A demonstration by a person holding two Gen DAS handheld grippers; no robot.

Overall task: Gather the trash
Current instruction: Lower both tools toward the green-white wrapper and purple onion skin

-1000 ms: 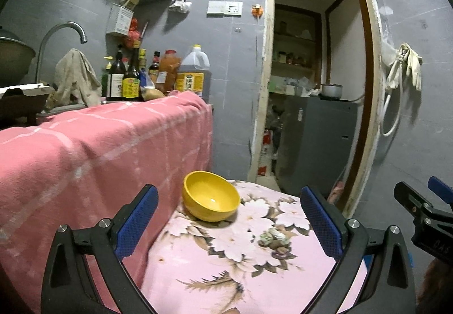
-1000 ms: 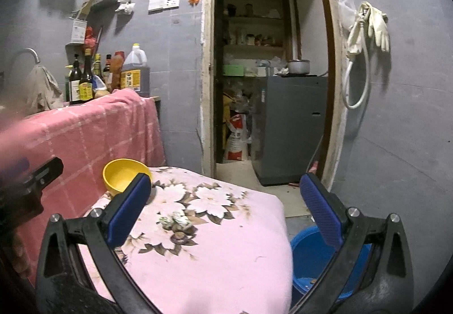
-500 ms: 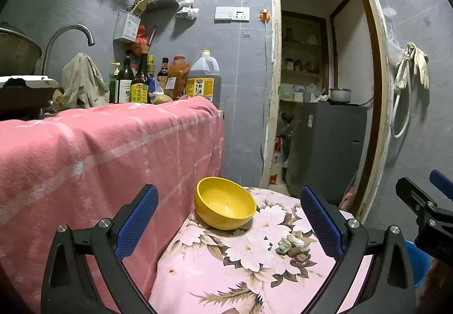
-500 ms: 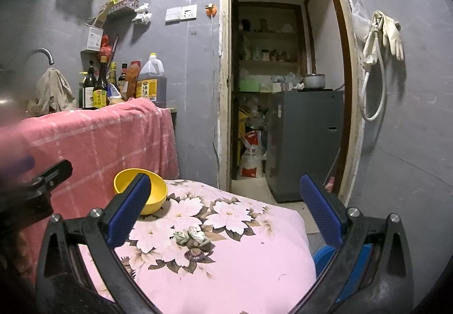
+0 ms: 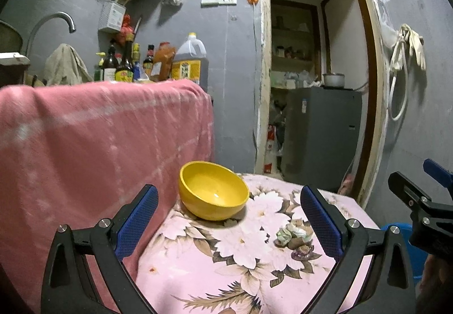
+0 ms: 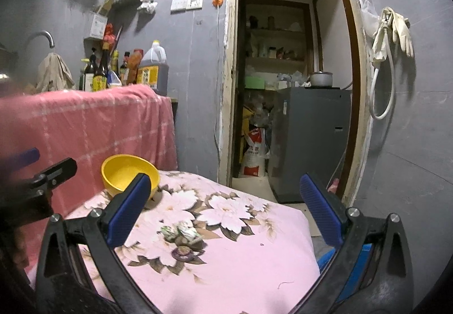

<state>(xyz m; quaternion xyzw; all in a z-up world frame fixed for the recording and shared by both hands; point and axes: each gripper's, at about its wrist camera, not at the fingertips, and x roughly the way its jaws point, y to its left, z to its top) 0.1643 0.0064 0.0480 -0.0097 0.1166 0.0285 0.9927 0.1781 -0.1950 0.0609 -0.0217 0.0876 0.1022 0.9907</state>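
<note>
- A small heap of crumpled trash [image 5: 294,232], pale green and white paper scraps with something brownish beside them, lies on the pink floral cloth [image 5: 226,263] that covers a low surface, toward its middle.
- In the right wrist view the same trash [image 6: 181,232] sits between the two blue-padded fingers, ahead of them and touching neither.
- A yellow bowl [image 5: 213,190] stands upright on the cloth behind the trash and well apart from it, close against a hanging pink checked cloth [image 5: 93,144]. Its inside looks empty.
- The left gripper [image 5: 226,215] hovers above the near part of the floral cloth with its jaws spread wide and nothing between them; the bowl shows in the gap.
- The right gripper [image 6: 223,203] is likewise spread wide and empty, over the cloth's near edge. Its tip also shows at the right margin of the left wrist view.
- Part of a blue basin [image 6: 354,260] shows low on the floor, just beside the cloth's right edge, largely hidden by the right gripper's frame.
- Above the checked cloth stand sauce bottles [image 5: 124,64] and a large oil jug [image 5: 190,60], with a curved tap [image 5: 51,28] and a rag to their left.
- An open doorway to the right leads to a grey cabinet [image 6: 310,138] with a pot on top.
- Pale rubber gloves [image 6: 396,31] and a white hose hang on the grey wall right of the doorway.
</note>
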